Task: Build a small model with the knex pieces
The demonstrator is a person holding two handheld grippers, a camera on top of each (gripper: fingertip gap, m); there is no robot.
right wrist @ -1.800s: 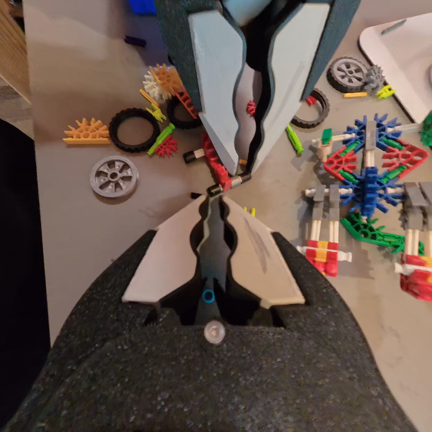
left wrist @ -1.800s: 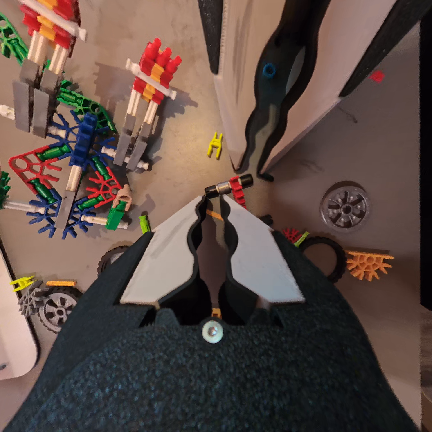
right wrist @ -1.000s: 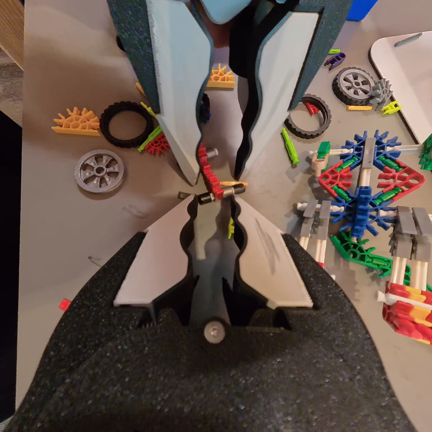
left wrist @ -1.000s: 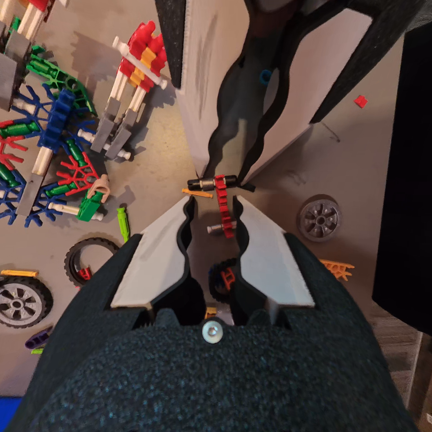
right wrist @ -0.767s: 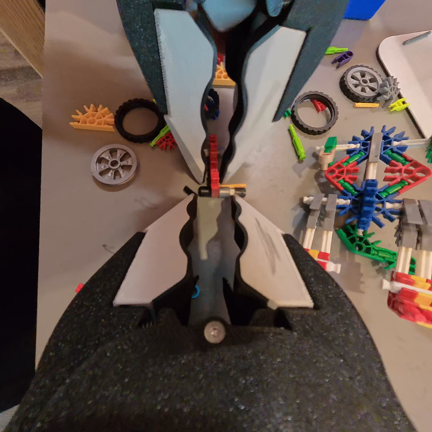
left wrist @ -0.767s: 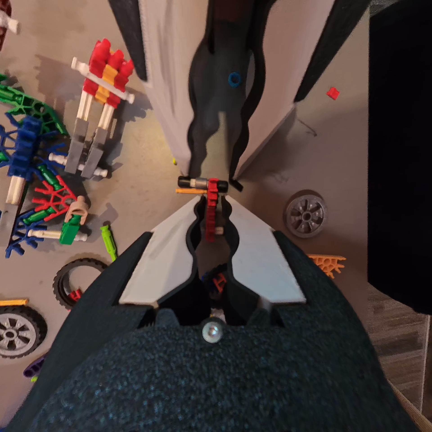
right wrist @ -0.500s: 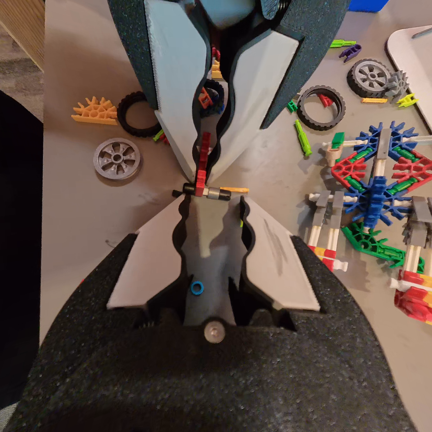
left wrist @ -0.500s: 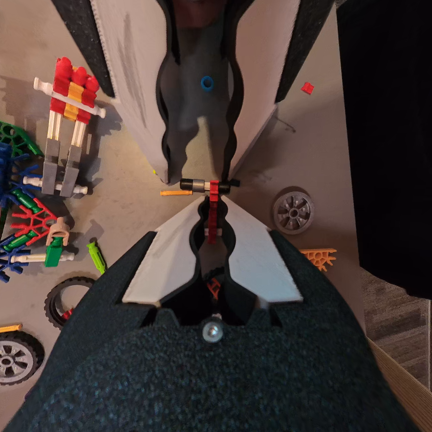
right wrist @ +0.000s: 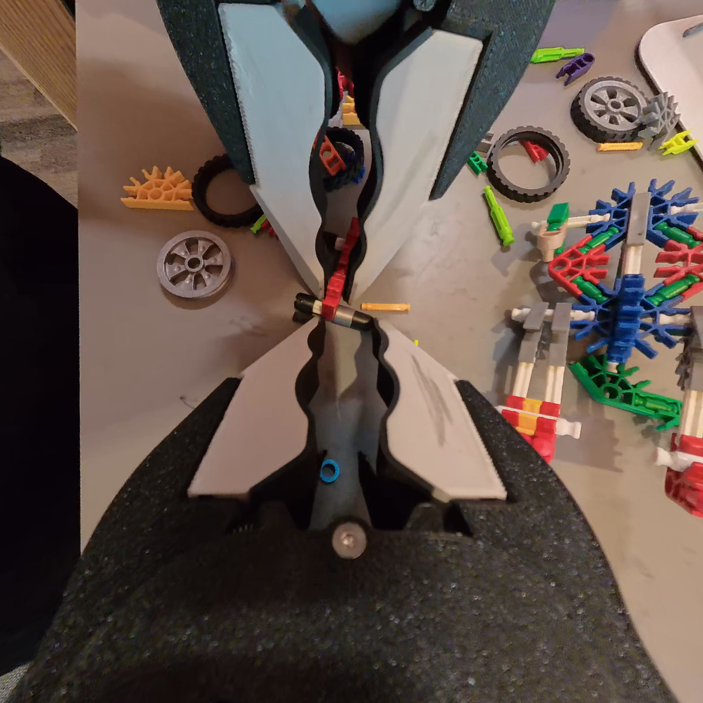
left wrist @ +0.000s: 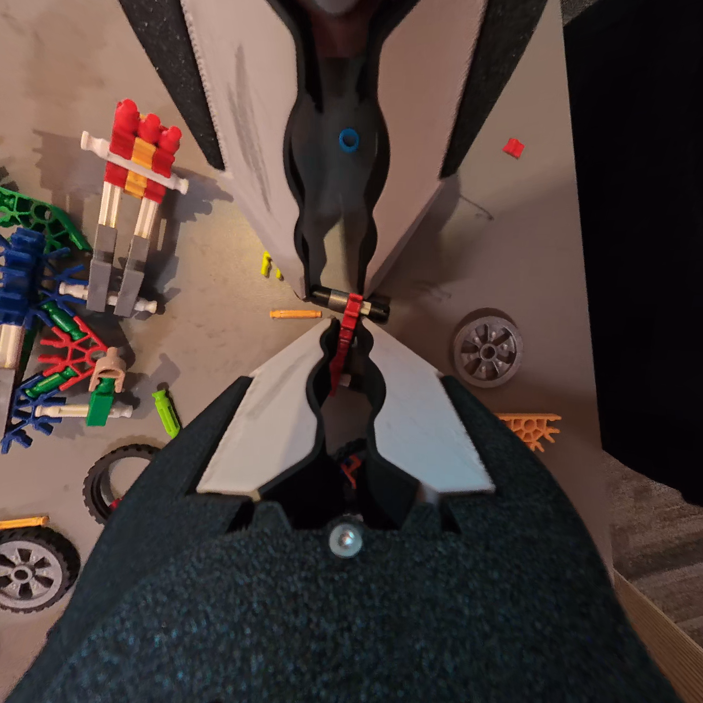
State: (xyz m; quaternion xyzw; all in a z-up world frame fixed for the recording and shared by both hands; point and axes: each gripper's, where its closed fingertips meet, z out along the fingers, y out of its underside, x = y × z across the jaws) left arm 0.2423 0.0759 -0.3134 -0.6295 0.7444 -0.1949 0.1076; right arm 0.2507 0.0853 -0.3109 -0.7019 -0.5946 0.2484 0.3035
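My left gripper [left wrist: 348,323] is shut on a red flat connector [left wrist: 344,344], held edge-on between its pads. A short black and grey rod [left wrist: 350,304] sits crosswise in the connector's far end, just beyond my fingertips. My right gripper [right wrist: 346,329] faces the left one tip to tip. Its jaws stand apart and the rod [right wrist: 334,310] lies across their tips. The left gripper [right wrist: 340,293] comes in from the top of the right wrist view with the red connector [right wrist: 342,262] in it. A small blue ring [right wrist: 329,470] lies on the table under the right gripper.
A grey wheel hub [left wrist: 488,352], an orange fan connector [left wrist: 528,428] and a thin orange rod [left wrist: 295,314] lie close by. A blue, red and green assembly [right wrist: 627,304], loose black tyres [right wrist: 528,169], a wheel [right wrist: 612,108] and a white tray [right wrist: 677,57] are on the right. The table edge [left wrist: 586,342] is near. Only a small space, under 4 cm, lies between the two pairs of fingers. The grey wheel hub [left wrist: 488,352] sits 7 cm or so from the ends of my left fingers. It is also in sight in the right wrist view [right wrist: 194,264].
My left gripper opened, then shut on the red connector and holds it now. My right gripper opened from nearly shut. The rod now tilts slightly across the right tips.
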